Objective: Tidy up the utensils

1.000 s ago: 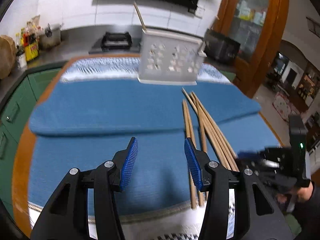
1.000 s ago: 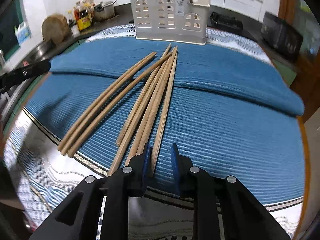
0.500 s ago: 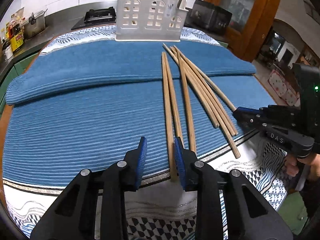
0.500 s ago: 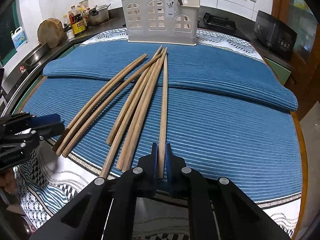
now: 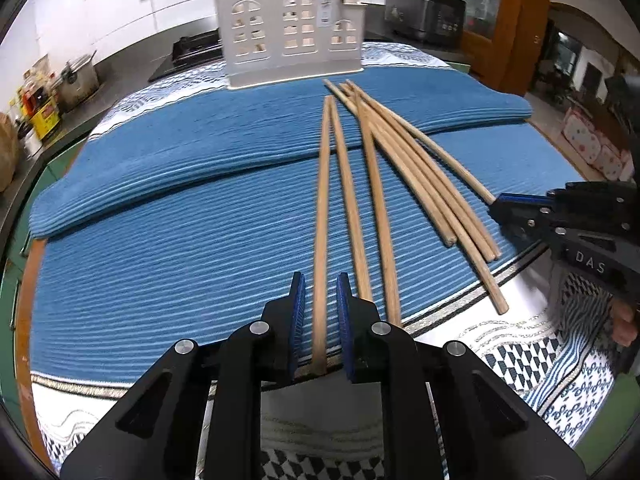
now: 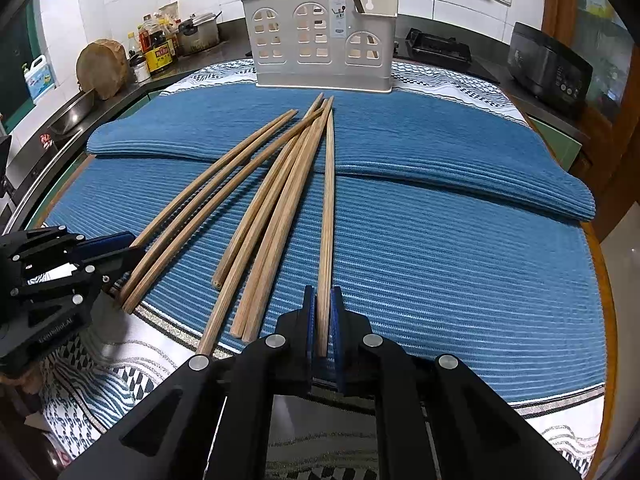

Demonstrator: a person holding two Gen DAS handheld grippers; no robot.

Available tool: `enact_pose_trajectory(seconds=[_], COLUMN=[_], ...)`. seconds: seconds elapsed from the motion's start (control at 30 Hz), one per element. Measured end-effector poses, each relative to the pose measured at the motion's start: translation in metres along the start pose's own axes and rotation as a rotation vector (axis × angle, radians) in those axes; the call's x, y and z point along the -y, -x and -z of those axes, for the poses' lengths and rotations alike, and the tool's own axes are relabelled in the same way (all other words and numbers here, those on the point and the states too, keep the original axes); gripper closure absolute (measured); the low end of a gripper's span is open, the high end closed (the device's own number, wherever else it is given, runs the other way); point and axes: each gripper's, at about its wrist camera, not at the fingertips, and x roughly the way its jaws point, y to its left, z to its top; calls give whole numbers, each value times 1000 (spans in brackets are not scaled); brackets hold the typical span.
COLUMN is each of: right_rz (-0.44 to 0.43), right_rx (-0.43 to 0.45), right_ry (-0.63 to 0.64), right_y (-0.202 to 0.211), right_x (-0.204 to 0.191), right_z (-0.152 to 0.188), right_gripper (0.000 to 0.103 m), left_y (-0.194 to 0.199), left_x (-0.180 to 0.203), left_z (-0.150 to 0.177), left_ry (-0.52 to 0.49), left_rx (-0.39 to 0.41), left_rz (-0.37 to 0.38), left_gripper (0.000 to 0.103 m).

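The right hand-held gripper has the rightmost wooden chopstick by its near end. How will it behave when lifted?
The long thin wooden chopstick looks stiff and probably light. Held only at its near end by the right hand-held gripper, its far tip may droop or pivot. Round, it could roll if released on the ribbed blue mat.

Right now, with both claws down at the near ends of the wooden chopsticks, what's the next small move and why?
Probably finish closing the left claw on the leftmost wooden chopstick: its jaws have just been narrowing, yet gaps still show beside the stick. The right claw is already shut on the rightmost wooden chopstick, so both could then lift toward the white plastic utensil holder.
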Motion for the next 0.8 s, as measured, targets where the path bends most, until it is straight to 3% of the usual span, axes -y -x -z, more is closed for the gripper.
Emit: enact_pose_trajectory(seconds=[0.1,0.17,0.43,0.6,0.8], right_rz=[-1,5,23,28,25], right_rx=[5,18,124,162,148], right_ry=[-9,-9,14,31,28], right_y=[1,5,47,62,59], right_x=[1,1,1,-3,-2], right_z=[0,-2,-13,-21,-20], right_gripper=[96,96,96,96,96], left_y=[-1,0,21,16,2], left_x=[-4,-7,-14,-13,-11], left_z=[-4,-5,-14,-7,-3], left_ry=[31,52,71,72,54], left_rx=[-5,-2,67,39,-12], left_rz=[16,41,80,92,103], left_gripper=[89,96,96,95,93])
